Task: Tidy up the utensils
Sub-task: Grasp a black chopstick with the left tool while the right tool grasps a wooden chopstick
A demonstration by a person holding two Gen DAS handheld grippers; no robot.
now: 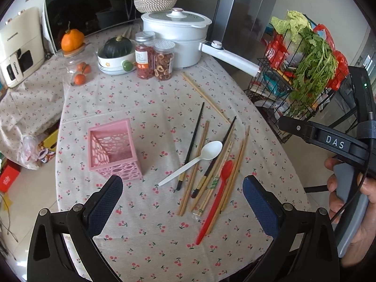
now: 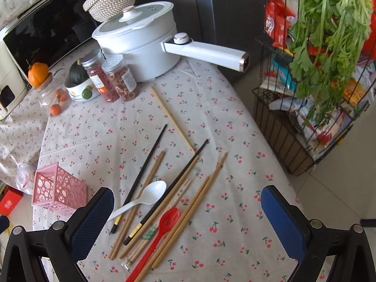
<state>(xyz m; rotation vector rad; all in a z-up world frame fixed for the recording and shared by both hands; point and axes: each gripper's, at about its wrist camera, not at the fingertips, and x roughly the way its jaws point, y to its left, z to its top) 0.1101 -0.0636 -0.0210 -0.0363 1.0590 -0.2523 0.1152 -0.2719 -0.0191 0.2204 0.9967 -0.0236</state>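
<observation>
Both tools wide, empty: left tool [image 1: 182,202], right tool [image 2: 186,213] above chopsticks [image 2: 150,183], spoons; pink holder [image 1: 112,145] upright, ready to load.

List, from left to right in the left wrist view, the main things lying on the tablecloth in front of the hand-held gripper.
pink basket → white spoon → red spoon

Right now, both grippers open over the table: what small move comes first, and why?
Probably lower the right gripper onto the red spoon. It lies on top of the chopsticks, almost between the open fingers, and the pink holder stands empty on the left.
</observation>
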